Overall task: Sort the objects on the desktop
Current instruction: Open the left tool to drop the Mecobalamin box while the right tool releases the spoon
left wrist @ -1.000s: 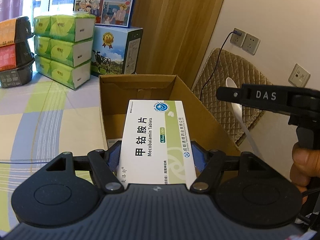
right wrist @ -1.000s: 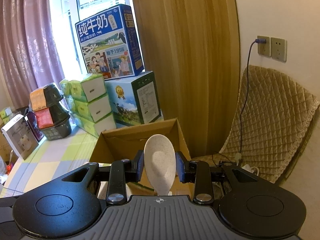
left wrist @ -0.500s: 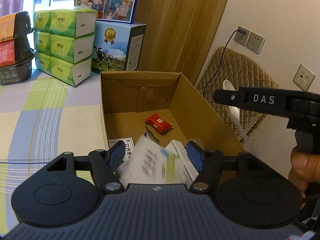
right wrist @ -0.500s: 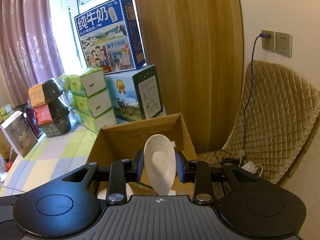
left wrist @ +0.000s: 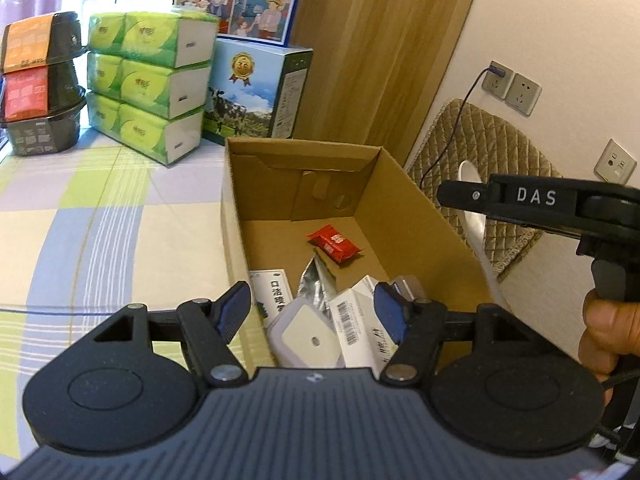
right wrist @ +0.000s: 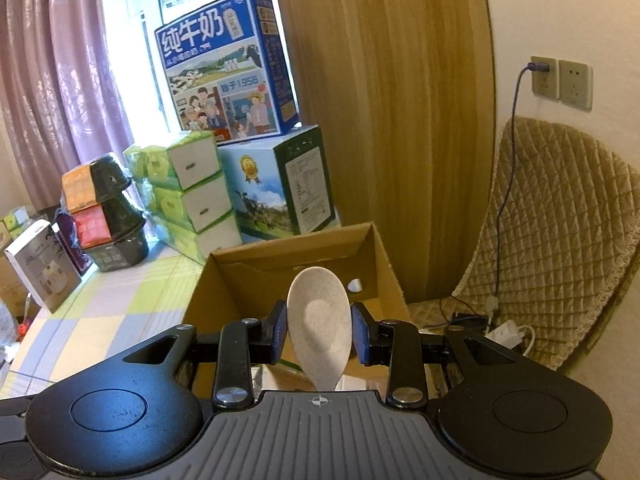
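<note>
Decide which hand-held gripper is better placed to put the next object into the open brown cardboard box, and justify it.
Right hand-held gripper: it grips the beige speckled spoon just before the cardboard box. The left is open, empty.

White letters "DAS" stand on the black right gripper (left wrist: 536, 197) at 3 o'clock in the left wrist view, "纯牛奶" and "始于1956" on the blue milk carton (right wrist: 228, 68) at 11 o'clock in the right wrist view, and "36" on the gold medal of the green carton (left wrist: 256, 92) beneath it.

The right gripper (right wrist: 319, 334) clamps a pale speckled spoon (right wrist: 319, 326) (bowl end forward) between its fingers (right wrist: 278, 332). Just beyond it, an open cardboard box (right wrist: 384, 268) sits at the tabletop's (right wrist: 120, 312) right edge.
</note>
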A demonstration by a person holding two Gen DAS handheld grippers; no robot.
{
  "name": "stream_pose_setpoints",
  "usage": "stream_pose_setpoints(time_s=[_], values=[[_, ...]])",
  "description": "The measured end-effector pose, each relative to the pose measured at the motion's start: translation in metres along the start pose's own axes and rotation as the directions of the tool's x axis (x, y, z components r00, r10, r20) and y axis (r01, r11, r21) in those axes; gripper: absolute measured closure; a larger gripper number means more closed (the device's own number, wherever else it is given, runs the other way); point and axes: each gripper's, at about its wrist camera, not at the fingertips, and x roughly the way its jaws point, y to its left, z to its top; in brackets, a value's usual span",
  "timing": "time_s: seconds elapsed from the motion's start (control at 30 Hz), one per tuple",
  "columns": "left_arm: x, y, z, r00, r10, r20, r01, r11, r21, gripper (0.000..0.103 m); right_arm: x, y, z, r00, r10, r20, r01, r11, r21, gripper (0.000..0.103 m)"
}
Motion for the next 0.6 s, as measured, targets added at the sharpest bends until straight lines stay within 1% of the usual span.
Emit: stream_pose_setpoints(time_s=[0.03,0.07,0.1,0.17,0.27,0.43,0.5,0.53,0.6], values=[[-0.001,0.001,-0.001,1.0,0.002,0.0,-0.002,1.0,-0.003,0.04,0.001,0.0,0.0,1.0,0.009,-0.001,-0.009,1.0,0.003,0.072],[-0.002,0.003,-0.001,1.0,0.004,0.0,-0.004,1.0,-0.006,0.04,0.001,0.0,0.0,1.0,0.015,-0.002,-0.015,1.0,0.01,0.069],[-0.003,0.004,-0.002,1.0,0.006,0.0,-0.006,1.0,-0.008,0.04,0.001,0.0,0.0,1.0,0.017,0.001,-0.017,1.0,0.02,0.063],[-0.005,0.006,-0.004,1.0,0.008,-0.002,-0.008,1.0,-0.009,0.04,-0.002,-0.001,0.0,1.0,0.019,0.008,-0.02,0.999,0.031,0.054],[-0.009,0.008,-0.007,1.0,0.015,-0.002,-0.015,1.0,-0.013,0.038,-0.006,-0.001,-0.001,1.0,0.017,0.011,-0.017,0.999,0.032,0.05],[-0.017,0.008,-0.01,0.999,0.036,0.002,-0.036,0.999,-0.017,0.03,-0.017,-0.004,-0.003,1.0,0.01,0.016,-0.011,0.998,0.055,0.045],[-0.022,0.008,-0.012,0.999,0.048,0.007,-0.048,0.999,-0.016,0.024,-0.024,-0.006,-0.005,1.0,0.009,0.017,-0.01,0.998,0.067,0.041],[-0.025,0.008,-0.012,0.999,0.053,0.009,-0.053,0.998,-0.016,0.023,-0.028,-0.007,-0.006,1.0,0.008,0.019,-0.01,0.997,0.072,0.039],[-0.031,0.007,-0.014,0.998,0.066,0.014,-0.066,0.998,-0.013,0.017,-0.037,-0.007,-0.009,1.0,0.002,0.024,-0.004,0.997,0.078,0.031]])
